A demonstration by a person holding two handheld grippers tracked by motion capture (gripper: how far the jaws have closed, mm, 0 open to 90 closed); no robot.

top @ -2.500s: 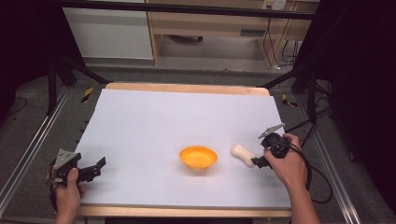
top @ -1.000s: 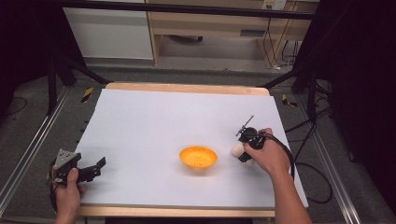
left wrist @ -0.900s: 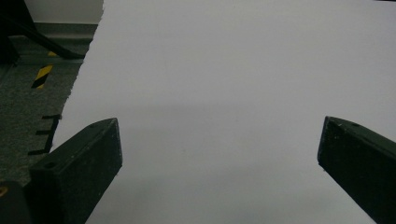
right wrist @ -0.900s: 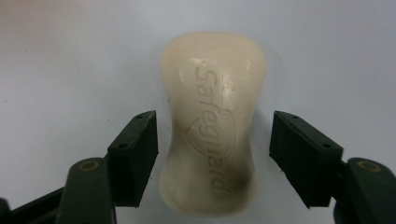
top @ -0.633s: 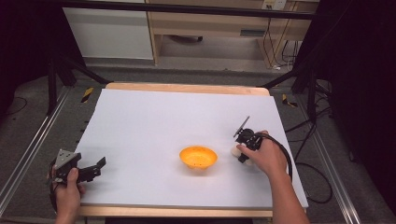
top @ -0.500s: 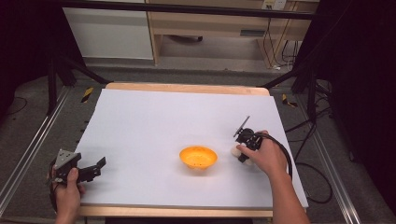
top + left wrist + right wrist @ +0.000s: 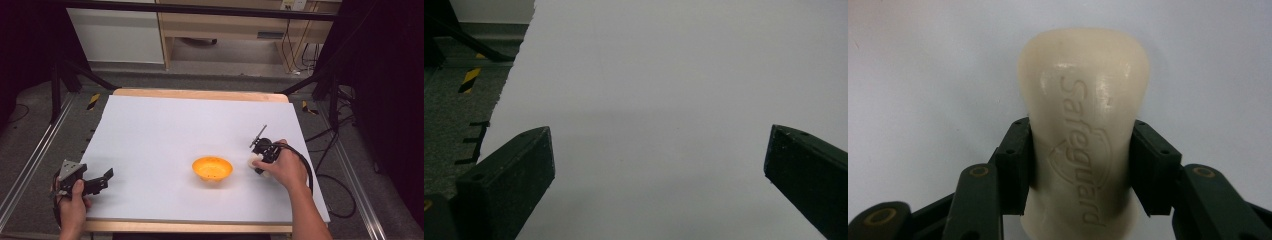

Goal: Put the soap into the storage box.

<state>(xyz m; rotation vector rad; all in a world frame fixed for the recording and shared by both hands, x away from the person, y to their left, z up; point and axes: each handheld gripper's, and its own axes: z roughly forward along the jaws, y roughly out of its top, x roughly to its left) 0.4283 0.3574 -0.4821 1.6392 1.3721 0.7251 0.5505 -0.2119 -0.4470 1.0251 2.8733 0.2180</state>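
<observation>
A broad white sheet [image 7: 190,130] covers a wooden table [image 7: 200,94] that stands on grey carpet, with pale cabinets and dark frame bars beyond its far edge and black cables trailing over the floor to the right.

Near the middle of the sheet, somewhat toward the person's side, sits a small round orange plastic bowl [image 7: 212,168], upright. Just to its right, the right gripper [image 7: 257,163] is lowered to the surface, the person's right hand [image 7: 281,168] wrapped around its body and a black cable looping behind the wrist. Between its jaws lies a cream-coloured waisted bar of soap [image 7: 1085,145] with the word "Safeguard" moulded into its top face. In the right gripper view the two black pads press against the narrow middle of the bar from either side, the jaws having just been closing onto it; the bar rests flat on the white sheet, its wider end pointing away from the gripper. In the high view the soap shows as a pale patch at the gripper's tip, near the bowl but apart from it.

At the near left corner of the sheet, the left gripper [image 7: 102,179] is held in the person's left hand [image 7: 74,204], well apart from bowl and soap. Its jaws stand wide with only bare white sheet between them.
</observation>
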